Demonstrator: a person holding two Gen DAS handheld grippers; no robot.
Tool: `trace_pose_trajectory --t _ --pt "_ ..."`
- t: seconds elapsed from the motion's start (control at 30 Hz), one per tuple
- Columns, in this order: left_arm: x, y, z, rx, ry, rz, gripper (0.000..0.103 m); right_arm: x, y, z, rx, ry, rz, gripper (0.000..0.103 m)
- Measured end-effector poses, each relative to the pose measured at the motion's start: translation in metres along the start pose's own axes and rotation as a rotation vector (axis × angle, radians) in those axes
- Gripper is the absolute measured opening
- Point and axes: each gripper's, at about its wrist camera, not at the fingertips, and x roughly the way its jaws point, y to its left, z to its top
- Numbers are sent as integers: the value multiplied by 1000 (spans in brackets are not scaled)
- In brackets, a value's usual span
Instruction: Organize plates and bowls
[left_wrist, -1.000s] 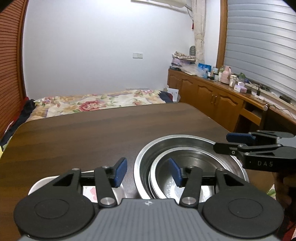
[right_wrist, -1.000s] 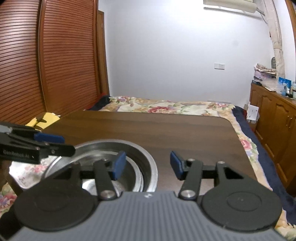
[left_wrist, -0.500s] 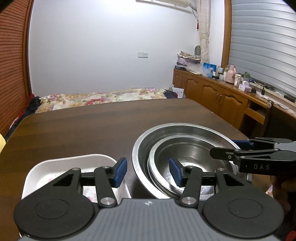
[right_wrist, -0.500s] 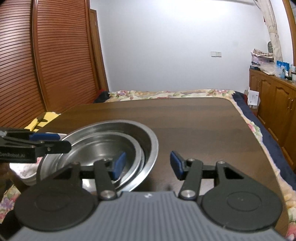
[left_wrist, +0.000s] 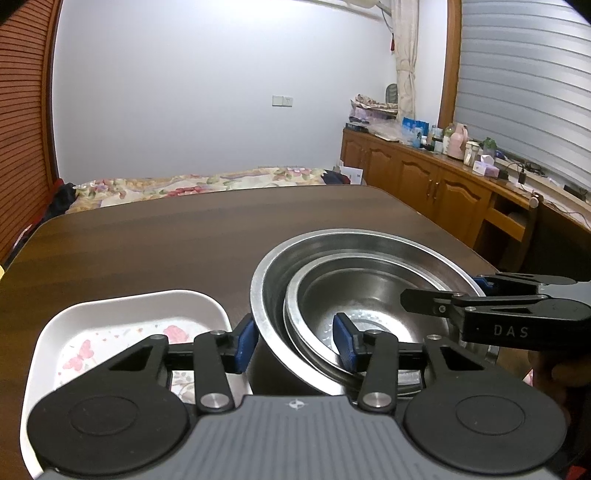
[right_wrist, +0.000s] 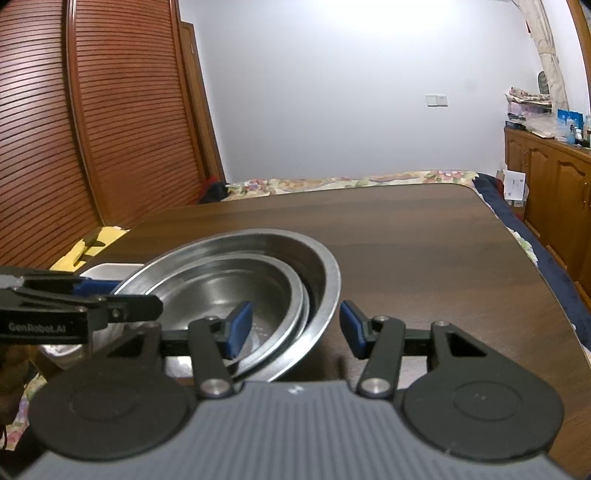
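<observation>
In the left wrist view, the left tongs are seen straddling the near left rim of a large steel bowl, inside which a smaller steel bowl is nested. Their jaws have just been closing, with both rims between them; one blue pad lies outside the large bowl's wall, the other inside the smaller bowl. Whether the pads press on the metal cannot be told. A white floral dish is set on the dark wooden counter just left of the bowls. The right tongs reach in over the bowls' right side.

In the right wrist view, the right tongs are held released, the right rims of both bowls between the parted pads, with a gap visible at the outer pad. The left tongs are seen at the left rim.
</observation>
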Motion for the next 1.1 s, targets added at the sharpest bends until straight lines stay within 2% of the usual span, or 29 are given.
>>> trace_pose_trajectory --t 0.2,0.37,0.4,0.53,0.77,1.1 --pt "1 1 -2 -16 -4 5 43 -2 -1 -2 2 -17 5 53" --pt "0 2 -5 -31 -7 15 35 -2 0 -3 9 -32 1 49" --pt "0 2 -5 -37 -8 16 34 -1 0 -3 8 -34 4 44" --pt "-1 3 -4 -42 5 27 33 -2 -1 -4 24 -42 1 37" --pt "-11 1 8 -53 -10 42 33 -11 6 7 28 -74 12 37" --pt "-44 8 27 -48 -64 69 34 -20 23 31 7 -99 42 37"
